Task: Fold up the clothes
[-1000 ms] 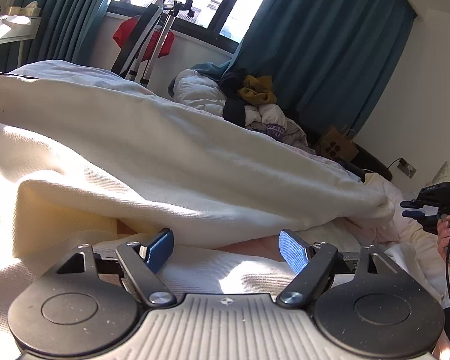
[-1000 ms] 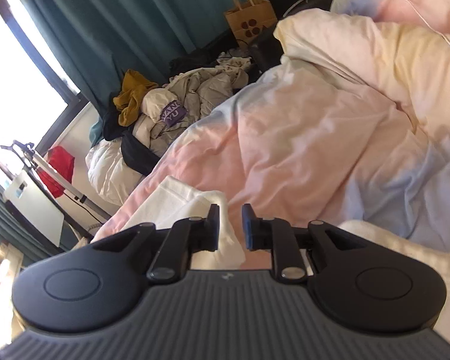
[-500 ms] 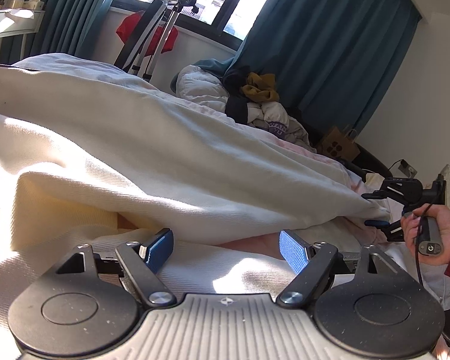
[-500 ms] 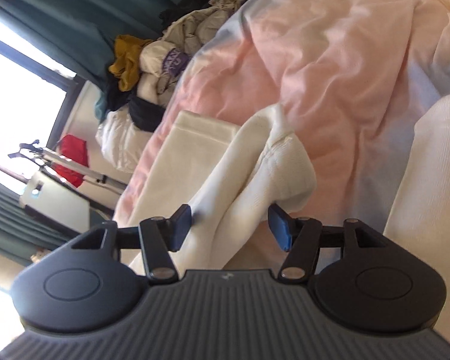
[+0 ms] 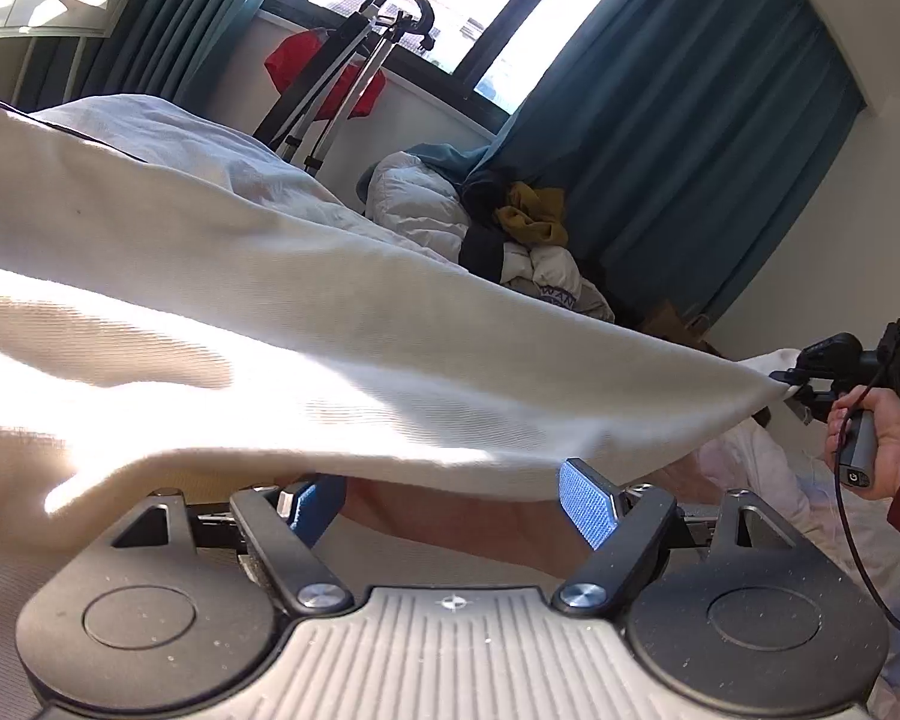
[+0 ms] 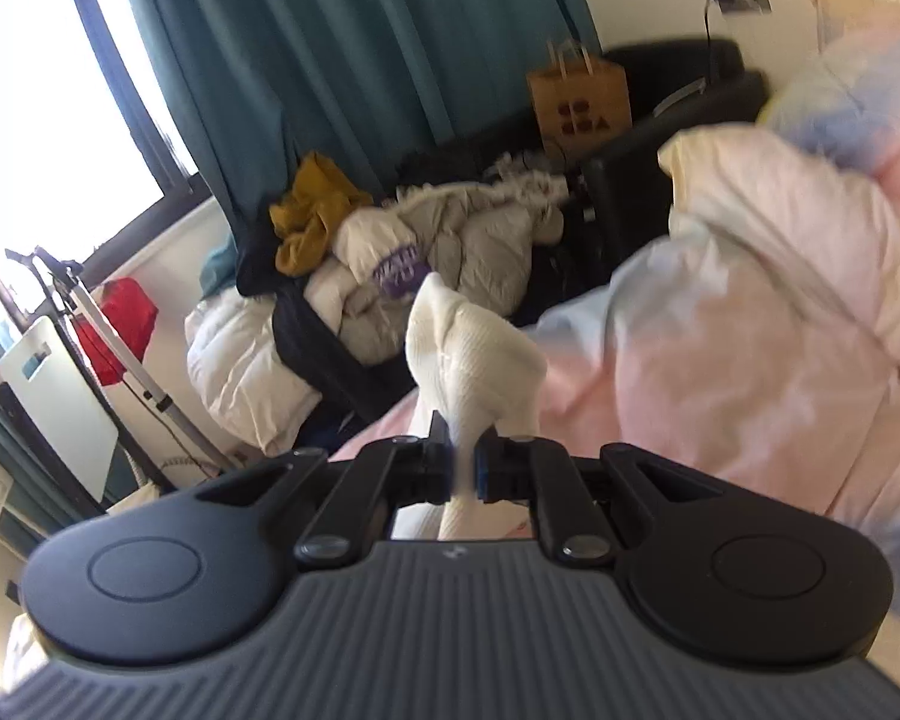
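The right gripper (image 6: 463, 471) is clamping one corner of the cream garment (image 5: 342, 348), which is hanging over the bed (image 6: 720, 360). The left gripper (image 5: 450, 498) is standing apart, holding nothing. The cloth looks soft and light, probably sagging; another corner seems the best hold.

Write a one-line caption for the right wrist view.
Right tongs shut on a corner of the cream garment, above the pastel duvet.
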A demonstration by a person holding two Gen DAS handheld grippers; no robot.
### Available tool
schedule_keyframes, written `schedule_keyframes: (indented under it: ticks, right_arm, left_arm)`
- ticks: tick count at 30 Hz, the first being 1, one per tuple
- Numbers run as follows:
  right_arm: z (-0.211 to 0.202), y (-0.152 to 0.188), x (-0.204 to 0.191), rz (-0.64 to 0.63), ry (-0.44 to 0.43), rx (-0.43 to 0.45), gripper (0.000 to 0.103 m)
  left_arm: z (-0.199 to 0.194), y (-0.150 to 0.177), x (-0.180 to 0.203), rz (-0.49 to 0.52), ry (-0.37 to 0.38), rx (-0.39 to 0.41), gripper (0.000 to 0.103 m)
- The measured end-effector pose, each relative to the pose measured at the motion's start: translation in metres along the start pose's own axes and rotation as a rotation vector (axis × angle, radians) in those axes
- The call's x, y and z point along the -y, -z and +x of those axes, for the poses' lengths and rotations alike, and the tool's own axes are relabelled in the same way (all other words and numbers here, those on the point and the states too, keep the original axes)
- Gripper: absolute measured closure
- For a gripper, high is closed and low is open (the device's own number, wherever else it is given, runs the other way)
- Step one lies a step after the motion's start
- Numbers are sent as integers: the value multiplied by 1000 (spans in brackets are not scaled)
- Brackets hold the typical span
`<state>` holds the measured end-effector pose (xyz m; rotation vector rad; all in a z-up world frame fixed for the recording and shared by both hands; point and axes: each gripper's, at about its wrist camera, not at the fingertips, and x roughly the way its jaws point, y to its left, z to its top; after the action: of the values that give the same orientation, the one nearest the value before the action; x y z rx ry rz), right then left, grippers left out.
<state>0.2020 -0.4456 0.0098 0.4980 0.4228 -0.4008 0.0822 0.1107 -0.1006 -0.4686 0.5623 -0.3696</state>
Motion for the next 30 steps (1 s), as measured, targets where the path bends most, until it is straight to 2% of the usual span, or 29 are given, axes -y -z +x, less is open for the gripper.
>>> schedule_keyframes:
  ticks: [2, 7, 12, 15, 17, 21, 24, 26, 28, 30]
  right_arm:
    - [-9, 2, 18, -6, 29, 13, 93]
    - [-8, 55, 95, 132, 100, -152, 93]
    - [-16, 98, 140, 275, 77, -226, 91]
    - [-27, 99, 144, 267, 15, -248, 88]
    - [-41, 91, 143, 220, -10, -250, 80]
    - [-77, 73, 152, 140, -25, -226, 75]
    - [-106, 67, 174, 105, 31, -200, 60]
    - [-121, 71, 195, 109, 75, -200, 39]
    - [-132, 77, 216, 135, 137, -214, 32]
    - [-142, 86, 237, 171, 193, -237, 33]
  left_arm:
    - [0, 0, 3, 7, 0, -8, 23]
    - [3, 3, 8, 34, -13, -28, 23]
    - [5, 7, 14, 68, -21, -43, 23]
    - [6, 11, 19, 95, -20, -50, 23]
    - [6, 12, 21, 105, -16, -54, 23]
    - [4, 14, 24, 119, -11, -58, 23]
    - [2, 15, 27, 122, -7, -56, 23]
    - [1, 16, 29, 125, -6, -55, 23]
    - [0, 16, 31, 127, -9, -55, 23]
    - [-1, 17, 32, 129, -9, -56, 23]
